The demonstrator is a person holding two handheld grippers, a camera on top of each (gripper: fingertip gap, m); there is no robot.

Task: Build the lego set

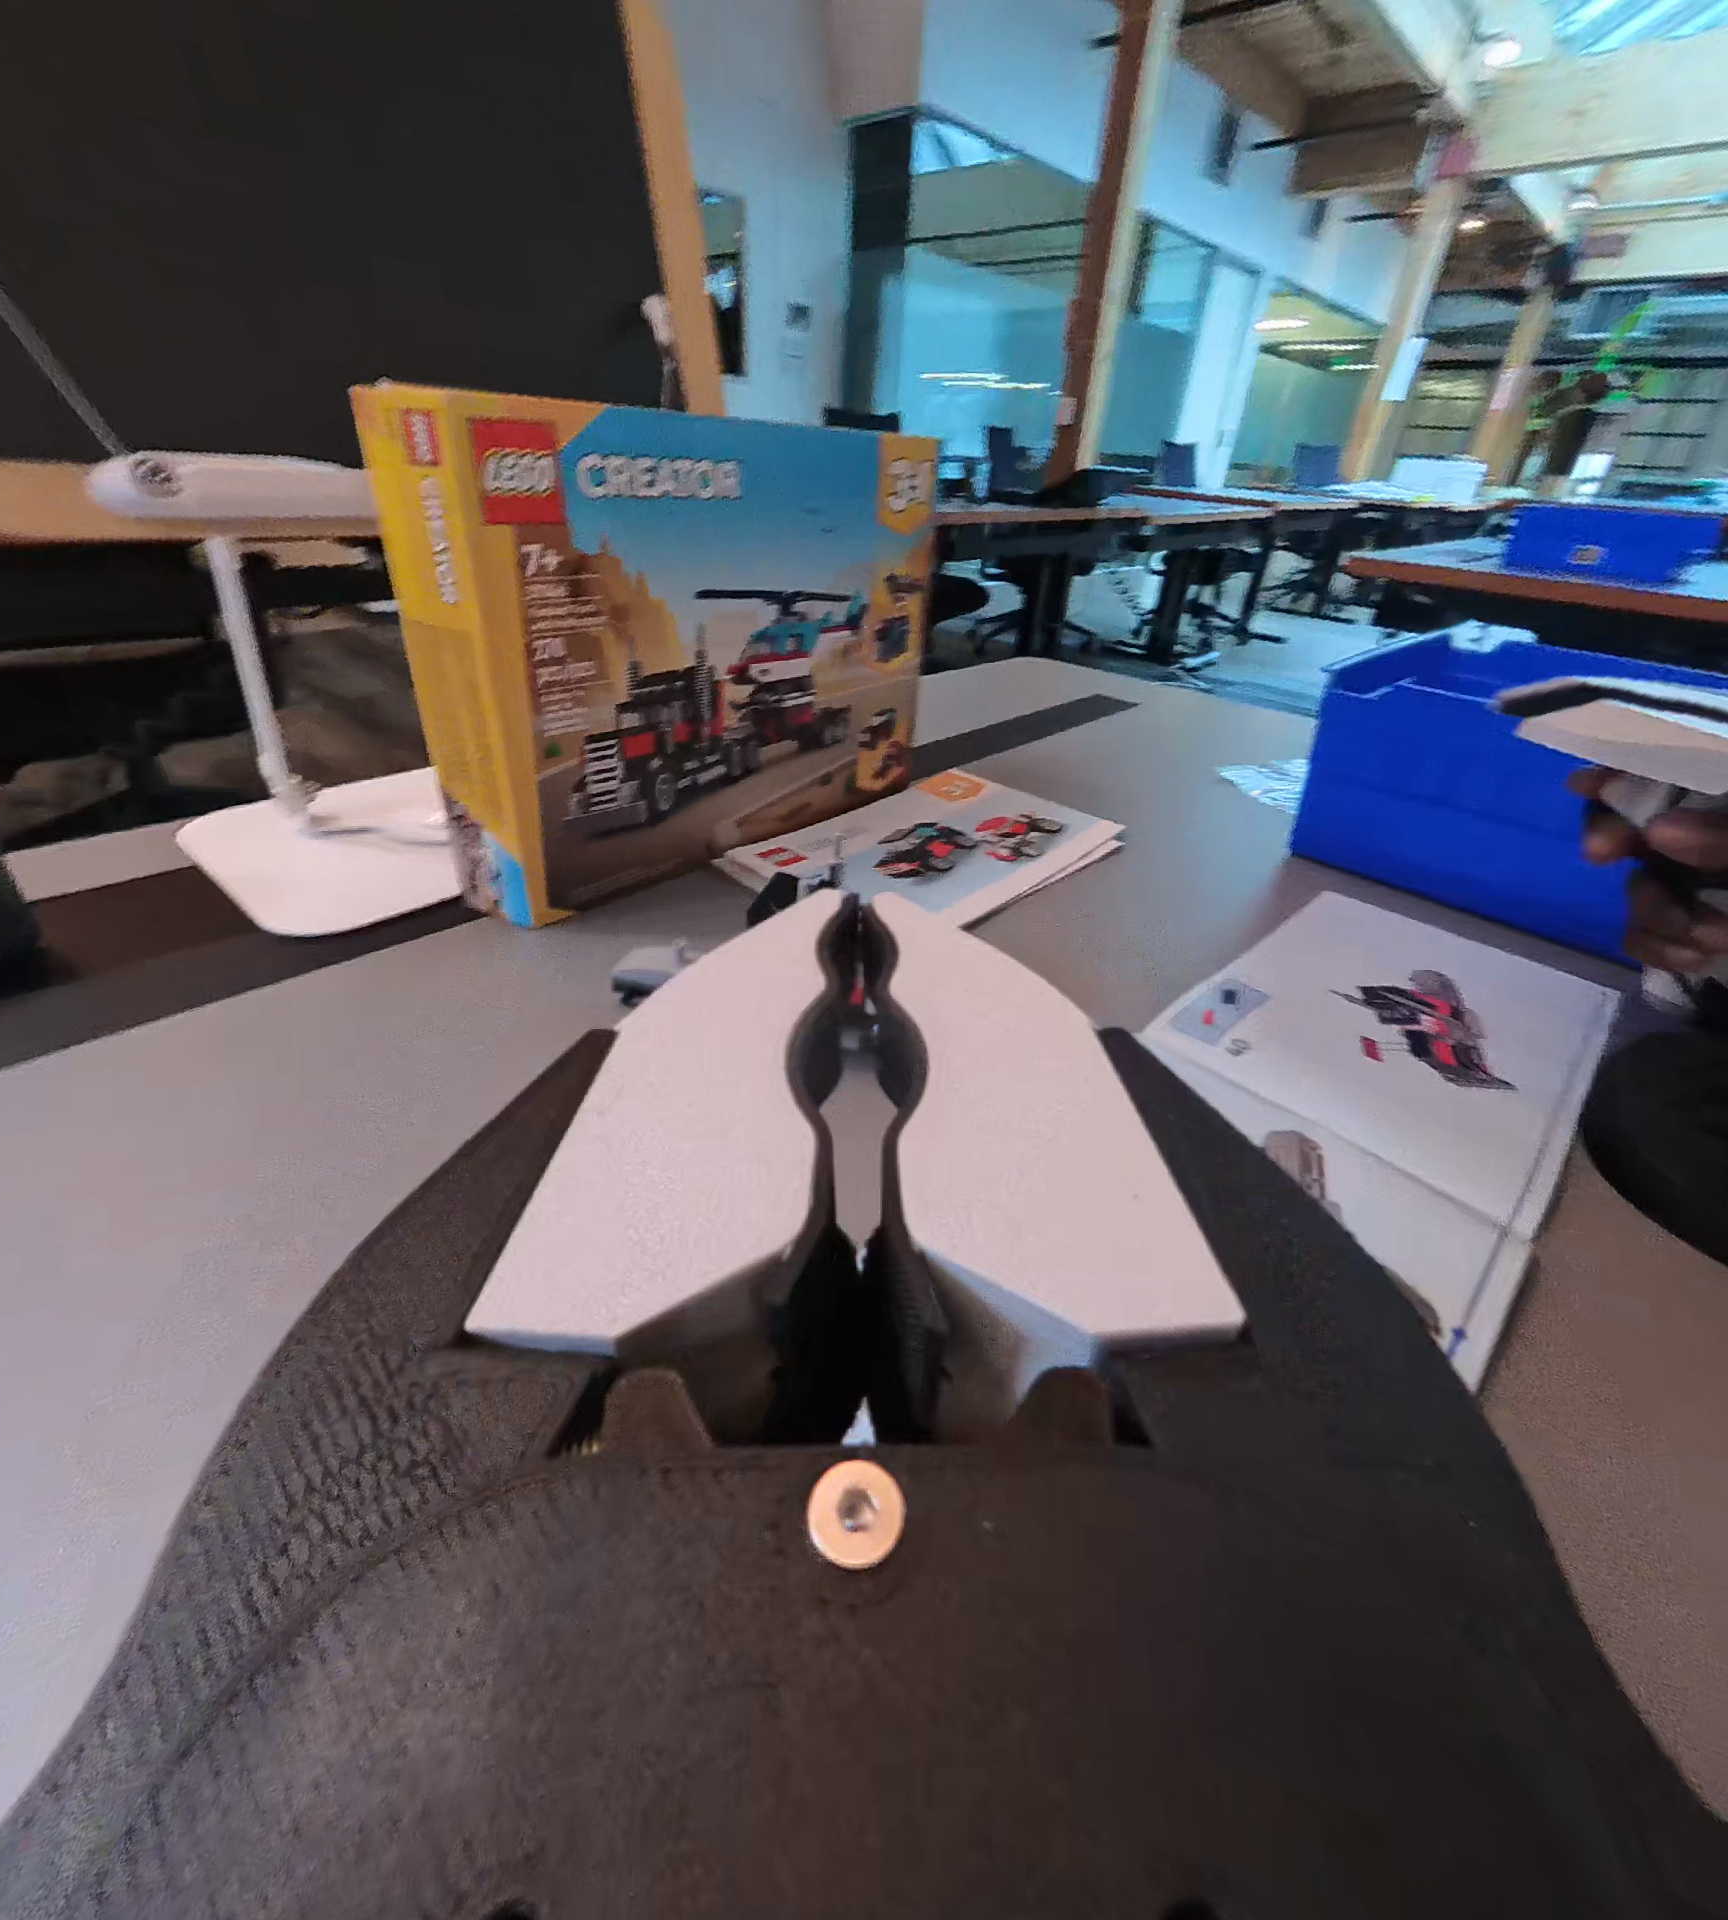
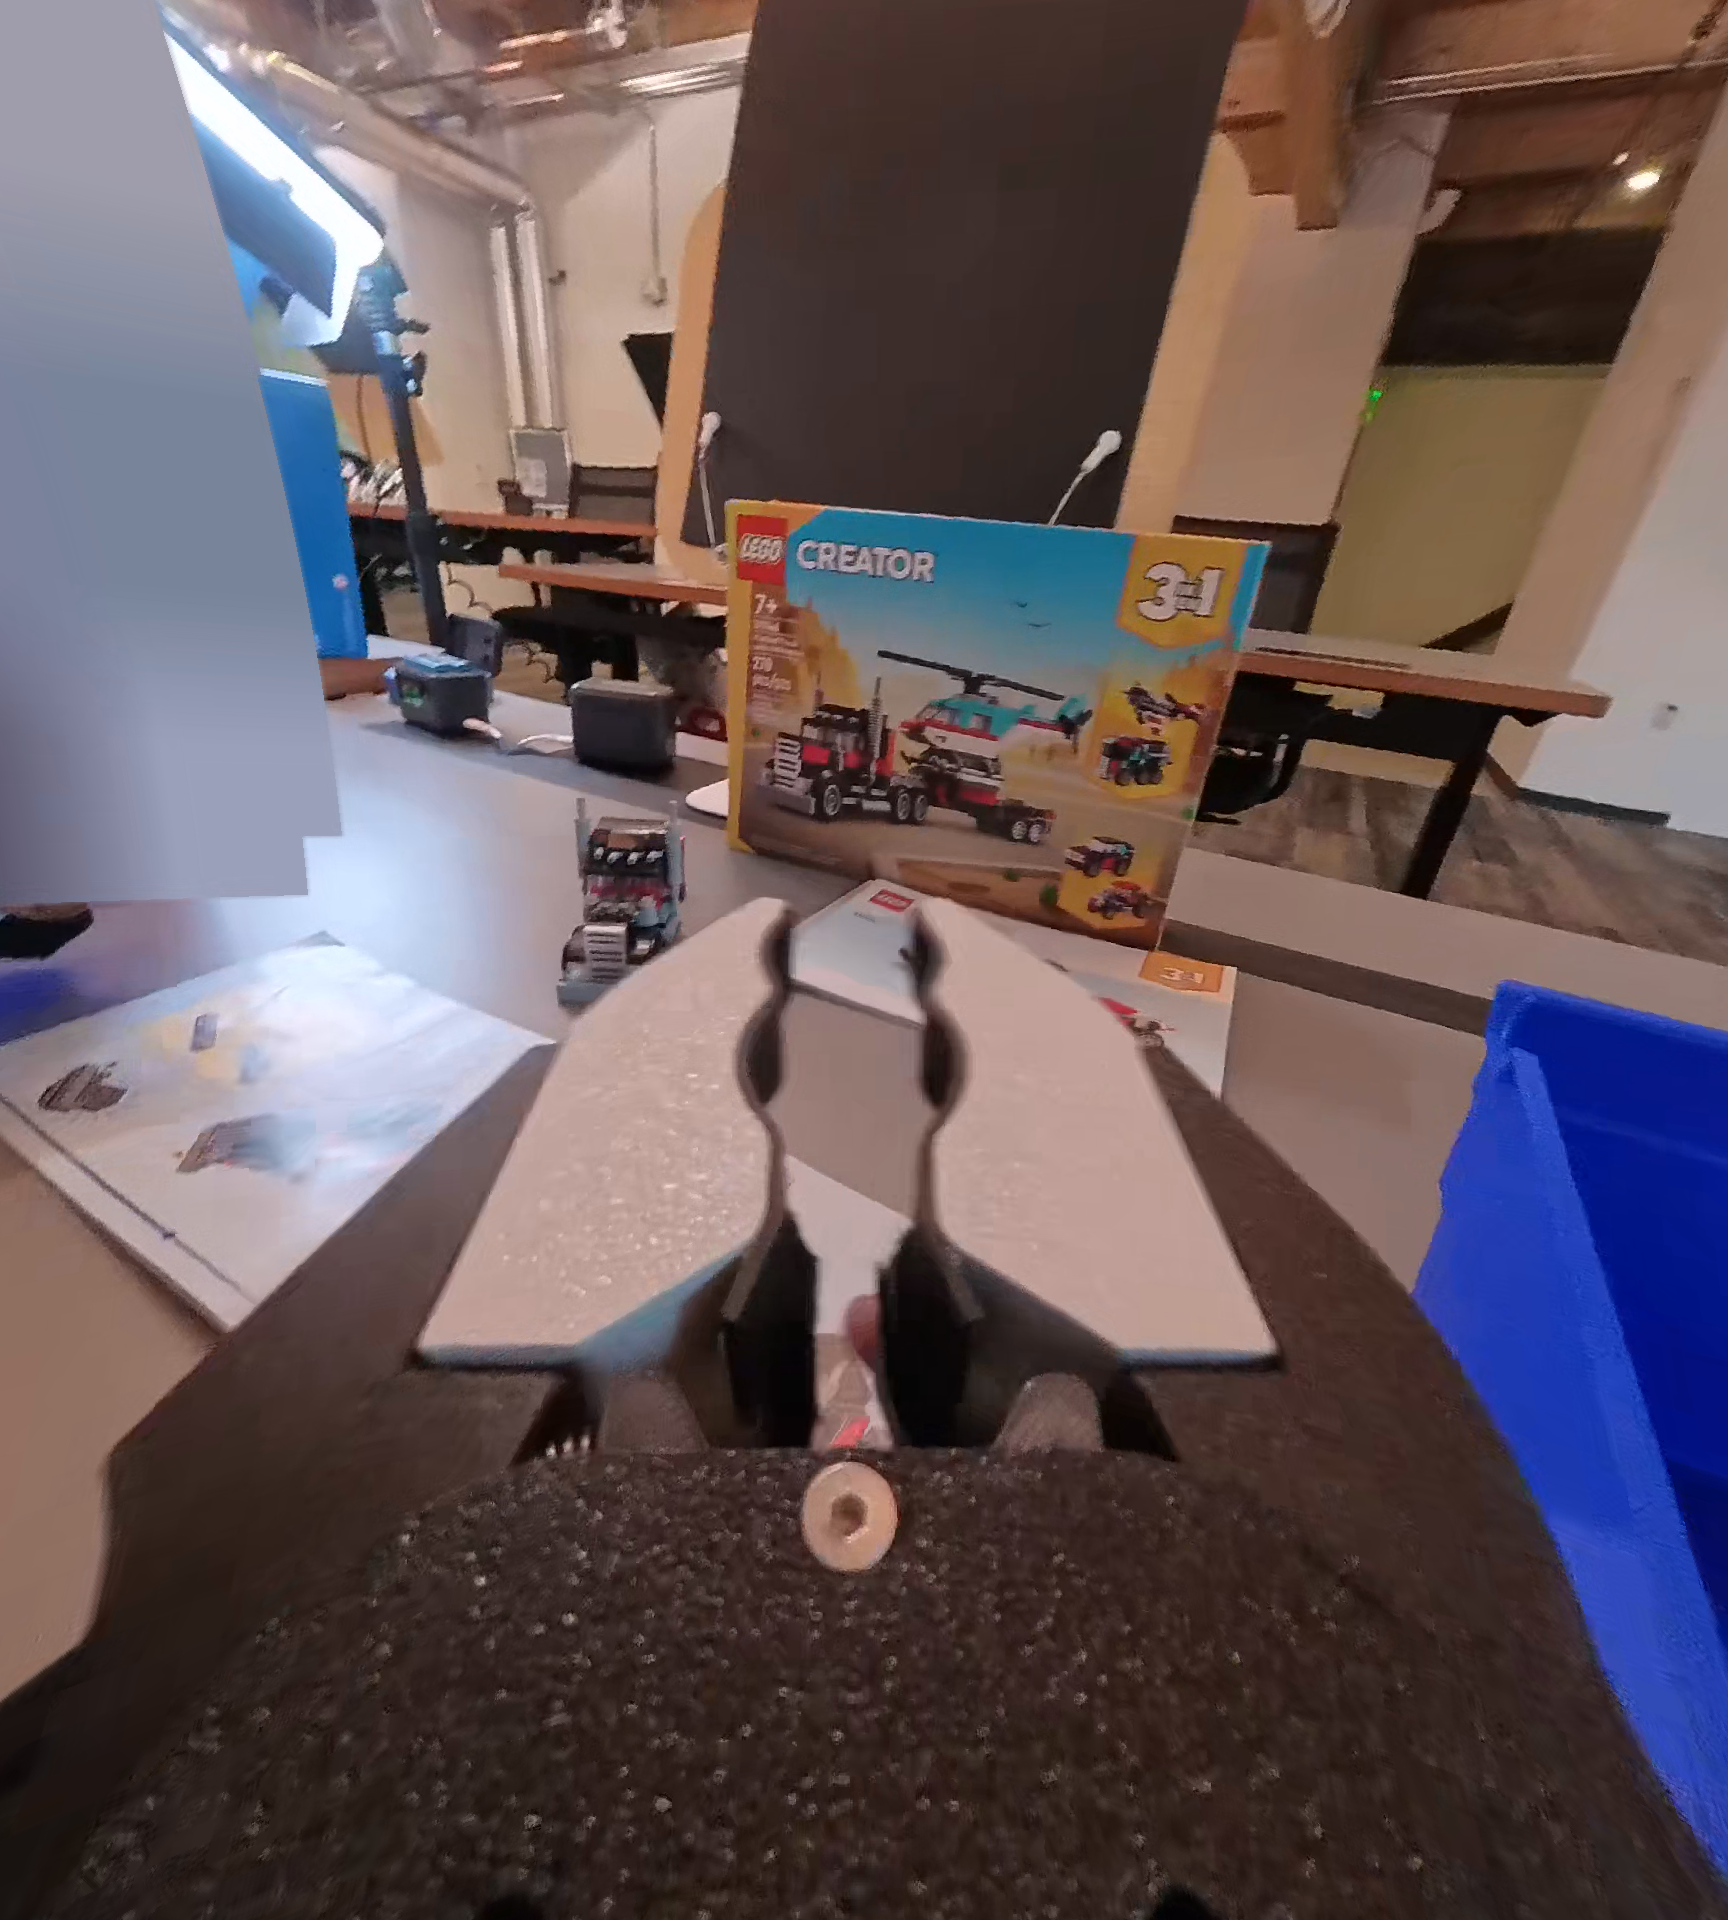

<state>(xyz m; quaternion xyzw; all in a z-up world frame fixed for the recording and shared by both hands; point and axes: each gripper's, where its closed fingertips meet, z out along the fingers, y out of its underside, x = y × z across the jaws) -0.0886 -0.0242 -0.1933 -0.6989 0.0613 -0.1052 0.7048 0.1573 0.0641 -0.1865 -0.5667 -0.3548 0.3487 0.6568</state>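
The left gripper [image 1: 855, 920] hangs low over the grey bench [image 1: 164, 1195] with its jaws drawn together, tips almost touching; something small and dark shows in the slit between them, but whether they pinch it I cannot tell. Just past those tips, mostly hidden behind them, stands the partly built lego truck [image 2: 624, 902], black, grey and red, upright on the bench. The right gripper [image 2: 852, 940] is empty, its jaws apart with bench and paper showing through the gap.

A closed instruction booklet [image 1: 927, 847] lies flat beyond the truck, touching the foot of the lego box [image 1: 662, 644], which stands upright near the far edge of the bench. An open instruction booklet [image 1: 1390, 1081] lies nearer the front edge, between the two grippers. A blue bin [image 1: 1442, 790] sits at the right side of the bench, just beside the right gripper, whose handle a gloved hand [image 1: 1712, 862] grips. Left of the box, a white lamp [image 1: 309, 842] rests its flat base on the bench.
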